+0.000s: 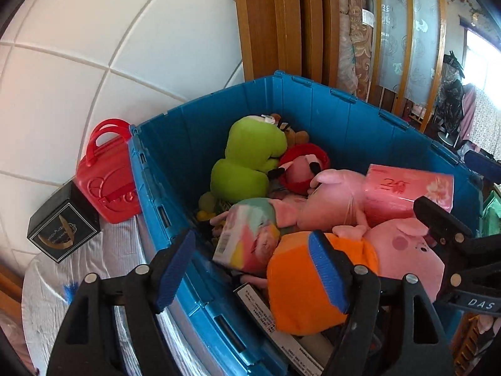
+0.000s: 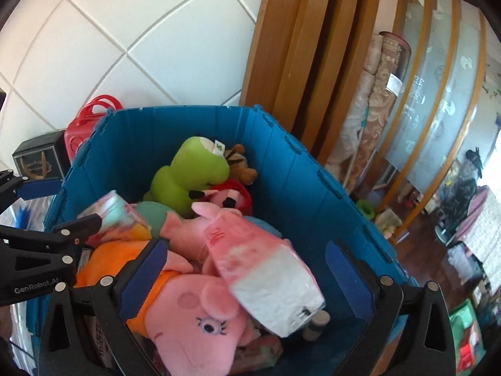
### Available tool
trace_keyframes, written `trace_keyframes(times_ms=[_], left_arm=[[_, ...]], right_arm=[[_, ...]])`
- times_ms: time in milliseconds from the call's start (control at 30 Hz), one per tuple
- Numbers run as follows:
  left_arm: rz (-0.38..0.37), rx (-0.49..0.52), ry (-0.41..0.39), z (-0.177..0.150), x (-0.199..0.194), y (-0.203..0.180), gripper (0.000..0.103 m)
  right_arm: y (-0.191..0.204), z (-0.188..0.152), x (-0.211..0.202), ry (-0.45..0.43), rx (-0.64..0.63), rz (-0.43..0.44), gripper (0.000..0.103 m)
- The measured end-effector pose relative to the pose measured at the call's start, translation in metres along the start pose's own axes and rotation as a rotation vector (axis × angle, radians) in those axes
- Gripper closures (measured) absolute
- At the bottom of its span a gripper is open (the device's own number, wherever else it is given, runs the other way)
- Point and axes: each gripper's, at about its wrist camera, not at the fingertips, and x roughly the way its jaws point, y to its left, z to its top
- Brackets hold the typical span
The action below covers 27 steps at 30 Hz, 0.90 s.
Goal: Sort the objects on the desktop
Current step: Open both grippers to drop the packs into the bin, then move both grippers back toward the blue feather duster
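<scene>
A blue plastic crate (image 1: pixel 328 116) (image 2: pixel 150 134) holds plush toys: a green frog (image 1: pixel 247 156) (image 2: pixel 191 172), a pink pig in an orange dress (image 1: pixel 316 279) (image 2: pixel 194 313), and a pink tissue pack (image 1: pixel 407 188) (image 2: pixel 266 269) lying on top. My left gripper (image 1: pixel 253 275) is open and empty over the crate's near rim. My right gripper (image 2: pixel 247 282) is open above the tissue pack, which lies between its fingers, untouched as far as I can tell. The right gripper also shows in the left wrist view (image 1: pixel 454 244), and the left gripper in the right wrist view (image 2: pixel 47 213).
A red toy case (image 1: pixel 106 175) (image 2: pixel 84 122) and a black box (image 1: pixel 62 228) (image 2: pixel 37 159) stand left of the crate on a silver-covered table (image 1: pixel 94 269), against a white tiled wall. Wooden panels (image 1: pixel 281 22) stand behind the crate.
</scene>
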Motion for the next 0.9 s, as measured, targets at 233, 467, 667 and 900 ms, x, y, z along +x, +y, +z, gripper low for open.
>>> trace_keyframes(times_ms=[233, 467, 667, 900], left_arm=[[-0.002, -0.012, -0.086, -0.015, -0.035, 0.002, 0.024], [0.044, -0.035, -0.214, -0.043, -0.079, 0.013, 0.024], [0.021, -0.057, -0.200, -0.066, -0.103, 0.028, 0.024], [0.004, -0.063, -0.178, -0.103, -0.137, 0.040, 0.024]], right_arm=[[-0.013, -0.013, -0.030, -0.033, 0.030, 0.011, 0.000], [-0.018, -0.032, -0.053, -0.050, 0.060, 0.030, 0.000], [-0.003, -0.051, -0.083, -0.060, 0.098, 0.047, 0.000], [0.033, -0.072, -0.134, -0.082, 0.102, 0.047, 0.000]])
